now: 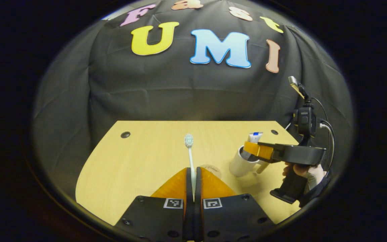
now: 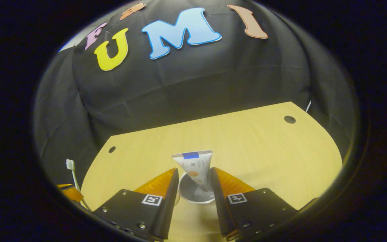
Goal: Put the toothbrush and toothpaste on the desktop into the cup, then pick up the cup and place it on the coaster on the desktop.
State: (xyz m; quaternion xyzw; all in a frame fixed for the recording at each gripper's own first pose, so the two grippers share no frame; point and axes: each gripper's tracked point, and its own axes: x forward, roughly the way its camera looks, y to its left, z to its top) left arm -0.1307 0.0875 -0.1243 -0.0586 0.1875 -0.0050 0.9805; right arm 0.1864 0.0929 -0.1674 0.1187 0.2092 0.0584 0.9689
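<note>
both jaws first: my left gripper [image 1: 193,174] clamps its jaws on the toothbrush [image 1: 190,151], bristles up and forward; my right gripper [image 2: 193,181] hangs with jaws apart, either side of the toothpaste. below lies the wooden counter [image 2: 264,144]. on it, the white cup [image 1: 242,163], toothpaste [image 2: 196,166] standing inside. the coaster [image 1: 213,169] sits just beside the cup.

left tongs [image 1: 193,174] clamping upright toothbrush [image 1: 190,151], toothpaste [image 1: 254,136] seemingly in cup [image 1: 242,163]

Toothpaste [image 2: 196,168] print seemingly too blurred.
</note>
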